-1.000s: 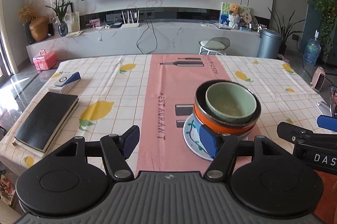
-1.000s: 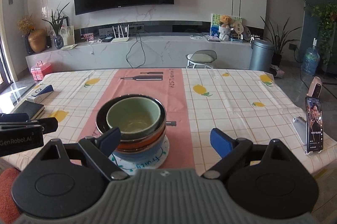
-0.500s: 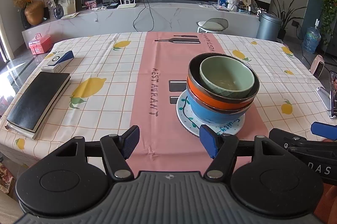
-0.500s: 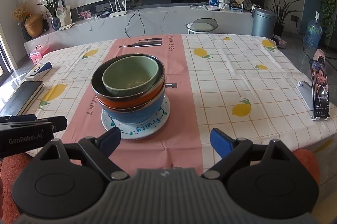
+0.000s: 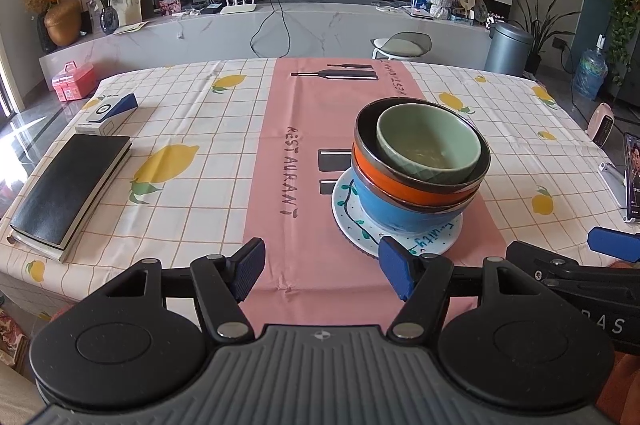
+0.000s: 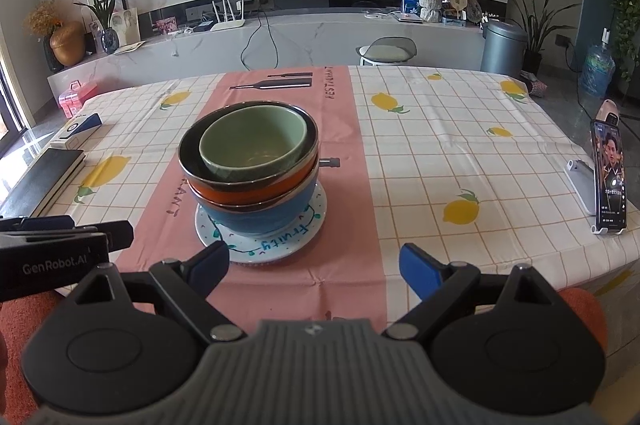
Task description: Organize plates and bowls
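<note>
A stack stands on the pink strip of the tablecloth: a white "fruity" plate [image 5: 348,209] [image 6: 280,245], a blue bowl [image 5: 396,209] [image 6: 264,221], an orange bowl [image 5: 384,173] [image 6: 248,191] and a green bowl [image 5: 428,141] [image 6: 252,145] on top. My left gripper [image 5: 322,269] is open and empty, near the table's front edge, left of the stack. My right gripper [image 6: 314,267] is open and empty, in front of the stack and slightly right. Each gripper's body shows at the edge of the other's view.
A black notebook [image 5: 68,193] and a blue-white box [image 5: 106,111] lie at the table's left. A phone on a stand [image 6: 608,177] stands at the right edge. A stool [image 5: 400,45] and a marble bench are beyond the table.
Both grippers first pulled back and rose from the stack, then tilted up and eased forward again. Jaws stayed open. The stack has not moved.
</note>
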